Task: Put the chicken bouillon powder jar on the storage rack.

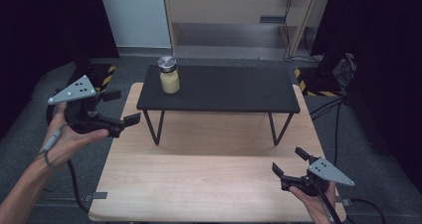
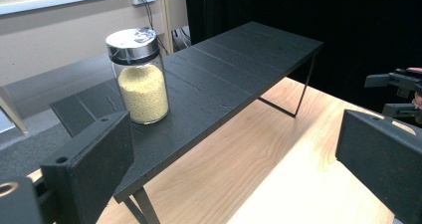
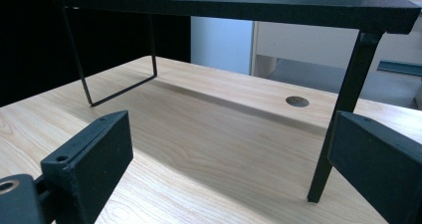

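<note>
A glass jar [image 1: 169,75] of pale yellow grains with a shiny metal lid stands upright at the left end of a low black shelf [image 1: 234,92] on the wooden table [image 1: 209,184]. In the left gripper view the jar [image 2: 139,75] is ahead of the jaws, a little left of centre. My left gripper [image 1: 122,107] hovers open off the table's left edge, level with the shelf, nothing between its jaws. My right gripper [image 1: 290,162] is held open low over the table's front right corner, empty. The right gripper view looks under the shelf [image 3: 239,5] from table height.
The shelf stands on thin black wire legs [image 1: 153,127], one leg [image 3: 341,109] close ahead of the right gripper. A round cable hole [image 3: 297,101] sits in the tabletop. Cables [image 1: 343,69] and yellow-black floor tape [image 1: 105,79] lie beyond the table. Dark curtains flank both sides.
</note>
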`<state>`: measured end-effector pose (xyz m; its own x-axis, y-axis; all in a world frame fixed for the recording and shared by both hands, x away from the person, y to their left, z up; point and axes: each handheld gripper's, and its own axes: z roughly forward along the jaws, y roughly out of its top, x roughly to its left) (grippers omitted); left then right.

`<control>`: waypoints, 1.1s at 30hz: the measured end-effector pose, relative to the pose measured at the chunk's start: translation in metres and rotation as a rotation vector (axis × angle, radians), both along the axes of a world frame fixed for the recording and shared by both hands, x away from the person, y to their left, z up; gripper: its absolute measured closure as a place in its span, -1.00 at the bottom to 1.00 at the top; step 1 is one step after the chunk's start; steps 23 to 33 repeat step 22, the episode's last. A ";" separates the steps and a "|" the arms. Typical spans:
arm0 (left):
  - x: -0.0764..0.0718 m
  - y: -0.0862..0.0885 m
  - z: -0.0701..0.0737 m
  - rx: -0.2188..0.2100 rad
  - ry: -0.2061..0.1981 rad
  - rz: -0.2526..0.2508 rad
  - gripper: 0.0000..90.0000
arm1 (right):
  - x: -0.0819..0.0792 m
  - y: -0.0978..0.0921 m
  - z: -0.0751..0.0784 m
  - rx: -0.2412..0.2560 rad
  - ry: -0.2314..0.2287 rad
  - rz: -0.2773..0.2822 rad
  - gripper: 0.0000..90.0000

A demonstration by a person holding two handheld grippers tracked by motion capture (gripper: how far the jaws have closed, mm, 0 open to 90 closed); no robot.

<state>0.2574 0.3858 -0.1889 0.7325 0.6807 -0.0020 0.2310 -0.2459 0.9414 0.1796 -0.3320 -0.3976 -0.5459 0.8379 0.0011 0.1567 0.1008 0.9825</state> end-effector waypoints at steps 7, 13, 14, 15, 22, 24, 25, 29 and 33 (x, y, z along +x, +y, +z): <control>0.000 -0.001 0.001 -0.002 -0.003 -0.002 -0.97 | 0.000 0.001 0.001 -0.001 0.001 0.005 -0.91; 0.002 0.000 -0.001 -0.008 0.002 -0.001 -0.97 | 0.000 0.000 0.000 0.001 0.000 0.002 -0.91; 0.002 0.000 -0.001 -0.008 0.003 -0.001 -0.97 | 0.000 0.000 0.000 0.002 0.001 0.002 -0.91; 0.002 -0.001 -0.001 -0.007 0.002 -0.001 -0.97 | 0.000 0.000 0.000 0.001 0.003 0.003 -0.91; 0.004 -0.004 0.001 -0.004 -0.005 -0.009 -0.96 | 0.001 0.001 0.000 0.000 0.003 0.007 -0.91; 0.004 -0.004 0.001 -0.004 -0.005 -0.009 -0.96 | 0.001 0.001 0.000 0.000 0.003 0.007 -0.91; 0.004 -0.004 0.001 -0.004 -0.005 -0.009 -0.96 | 0.001 0.001 0.000 0.000 0.003 0.007 -0.91; 0.004 -0.004 0.001 -0.004 -0.005 -0.009 -0.96 | 0.001 0.001 0.000 0.000 0.003 0.007 -0.91; 0.004 -0.004 0.001 -0.004 -0.005 -0.009 -0.96 | 0.001 0.001 0.000 0.000 0.003 0.007 -0.91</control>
